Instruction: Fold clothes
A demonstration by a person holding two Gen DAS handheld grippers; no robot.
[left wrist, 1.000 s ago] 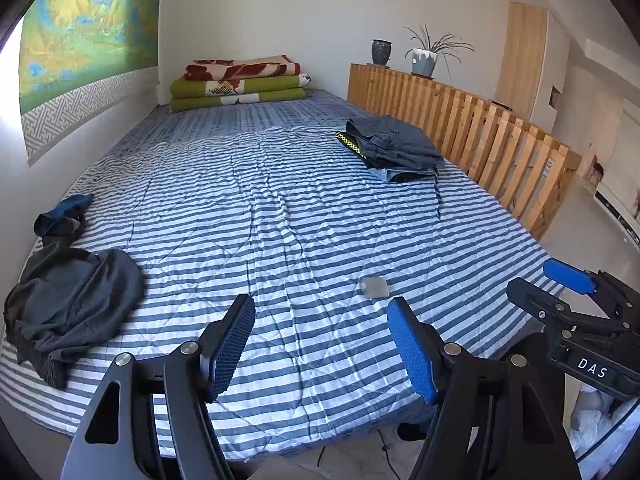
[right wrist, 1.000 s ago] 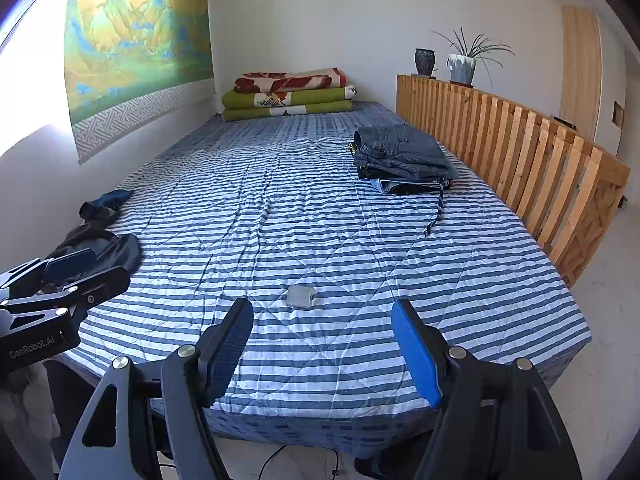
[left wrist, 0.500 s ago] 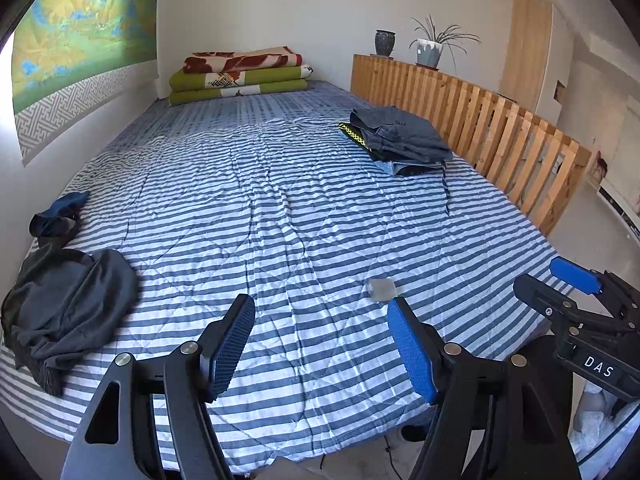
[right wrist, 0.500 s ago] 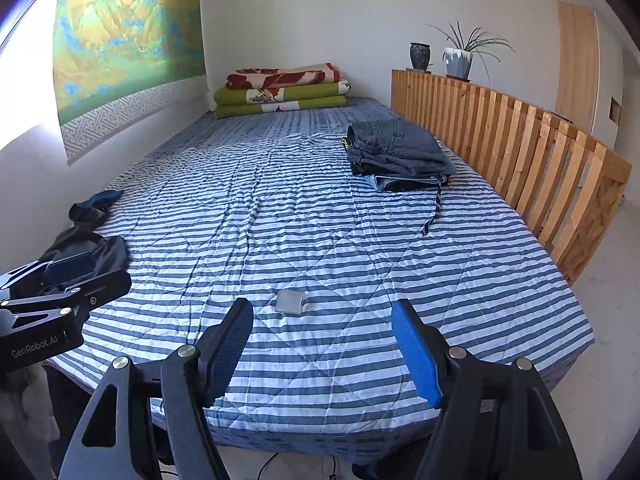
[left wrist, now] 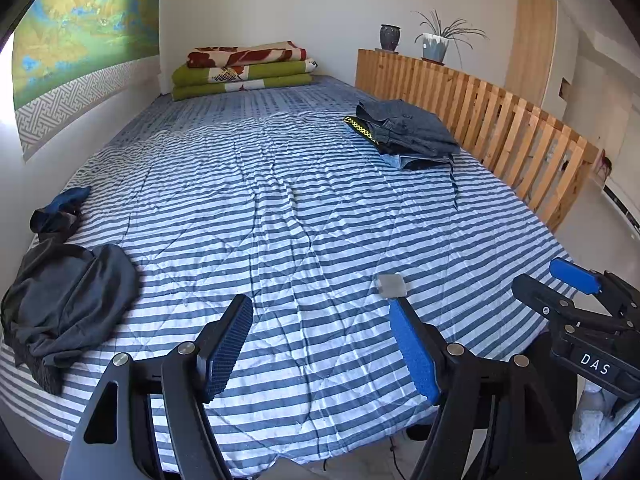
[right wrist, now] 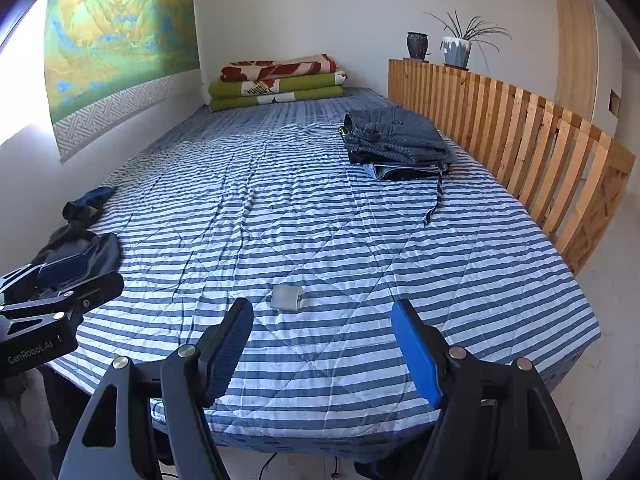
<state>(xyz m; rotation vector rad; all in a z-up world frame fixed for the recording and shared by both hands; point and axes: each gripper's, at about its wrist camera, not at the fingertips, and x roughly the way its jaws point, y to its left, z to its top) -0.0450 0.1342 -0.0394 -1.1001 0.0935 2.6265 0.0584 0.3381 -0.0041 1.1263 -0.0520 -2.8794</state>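
On the bed's [left wrist: 304, 216] left edge, the dark garment [left wrist: 68, 300] looks limp and light (grab a hem); both tongs [left wrist: 320, 344] [right wrist: 322, 344] gape empty, the left widening.

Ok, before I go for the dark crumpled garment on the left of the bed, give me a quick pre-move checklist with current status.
1. Left gripper empty: ok, jaws opening, nothing between them.
2. Right gripper empty: ok, jaws apart, only the bedspread shows between them.
3. Dark crumpled garment free to lift: ok, nothing lies on it; a second dark blue piece sits just behind it, and whether they are joined, cannot tell.
4. Folding area: not ok, a small grey object lies mid-bed near the front edge.
5. Folded stack out of the way: ok, by the wooden rail.
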